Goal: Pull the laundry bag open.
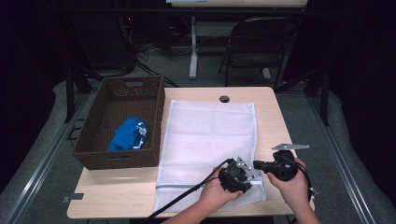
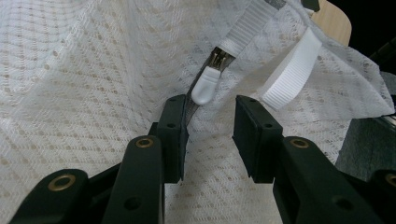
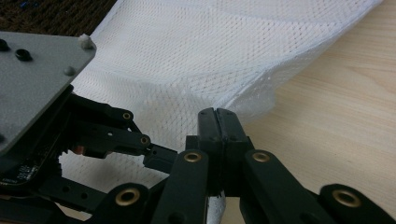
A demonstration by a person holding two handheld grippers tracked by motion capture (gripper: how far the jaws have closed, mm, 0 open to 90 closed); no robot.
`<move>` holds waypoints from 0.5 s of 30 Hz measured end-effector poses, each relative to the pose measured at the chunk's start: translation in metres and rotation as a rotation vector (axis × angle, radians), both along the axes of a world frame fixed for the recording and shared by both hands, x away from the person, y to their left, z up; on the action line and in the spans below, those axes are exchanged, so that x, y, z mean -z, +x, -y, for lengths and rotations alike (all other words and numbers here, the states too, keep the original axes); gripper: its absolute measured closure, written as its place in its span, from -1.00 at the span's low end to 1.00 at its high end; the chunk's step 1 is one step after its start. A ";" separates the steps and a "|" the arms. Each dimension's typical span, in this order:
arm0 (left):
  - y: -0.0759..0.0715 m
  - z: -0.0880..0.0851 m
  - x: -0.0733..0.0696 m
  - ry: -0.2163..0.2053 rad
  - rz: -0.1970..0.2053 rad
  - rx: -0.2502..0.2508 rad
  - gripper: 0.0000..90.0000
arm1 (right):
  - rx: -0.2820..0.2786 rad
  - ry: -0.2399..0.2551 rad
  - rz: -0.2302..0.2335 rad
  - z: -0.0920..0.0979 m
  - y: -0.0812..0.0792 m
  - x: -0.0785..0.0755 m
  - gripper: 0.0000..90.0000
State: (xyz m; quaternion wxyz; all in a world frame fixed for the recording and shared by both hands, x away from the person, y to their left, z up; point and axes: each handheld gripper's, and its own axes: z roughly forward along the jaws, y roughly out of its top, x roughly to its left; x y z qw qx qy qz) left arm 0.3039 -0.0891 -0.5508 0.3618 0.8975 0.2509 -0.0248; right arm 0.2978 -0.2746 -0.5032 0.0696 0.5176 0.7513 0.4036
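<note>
So we've got a big white mesh laundry bag spread flat across the light wooden table, right beside a dark brown woven basket that has a blue bundle of cloth in it. Both our grippers are down at the bag's near right corner, almost touching each other. The right gripper has its jaws clenched on the bag's edge — in the right gripper view the mesh bunches up and lifts off the table where they pinch it. The left gripper has its jaws parted, not pressing on anything; the small white zipper pull sits just ahead of the gap between them, with a white ribbed strap off to one side.
</note>
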 end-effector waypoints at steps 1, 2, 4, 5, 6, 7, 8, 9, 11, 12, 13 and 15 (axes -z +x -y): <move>0.000 0.000 0.000 0.000 0.000 0.000 0.43 | 0.000 0.000 0.000 0.000 0.000 0.000 1.00; 0.000 0.000 0.000 -0.002 0.000 0.000 0.43 | -0.001 0.003 0.000 -0.001 0.000 0.000 1.00; 0.001 0.001 0.001 -0.012 -0.006 -0.003 0.44 | 0.000 0.003 0.004 -0.001 0.000 0.000 1.00; 0.002 0.001 0.001 -0.018 -0.014 -0.003 0.44 | -0.001 0.005 0.001 -0.001 0.000 0.000 1.00; 0.002 0.001 0.001 -0.022 -0.016 -0.003 0.45 | -0.002 0.003 0.001 -0.002 0.000 0.001 1.00; 0.002 0.001 0.001 -0.025 -0.016 -0.003 0.45 | -0.002 0.003 0.001 -0.002 0.000 0.001 1.00; 0.002 0.001 0.001 -0.027 -0.017 -0.003 0.46 | -0.002 0.000 0.002 -0.002 0.000 0.001 1.00; 0.002 0.001 0.001 -0.026 -0.016 -0.003 0.46 | -0.002 0.000 0.002 -0.002 0.000 0.001 1.00; 0.001 0.001 0.001 -0.024 -0.015 -0.003 0.48 | -0.001 0.004 0.002 -0.003 0.000 0.001 1.00; 0.001 0.001 0.000 -0.024 -0.011 -0.006 0.50 | -0.001 -0.001 0.001 -0.003 0.000 0.002 1.00; 0.001 0.001 0.000 -0.024 -0.011 -0.006 0.51 | -0.001 -0.001 0.001 -0.003 0.000 0.002 1.00; 0.000 0.001 -0.001 -0.031 -0.007 -0.008 0.52 | 0.001 0.004 0.007 -0.003 0.001 0.002 1.00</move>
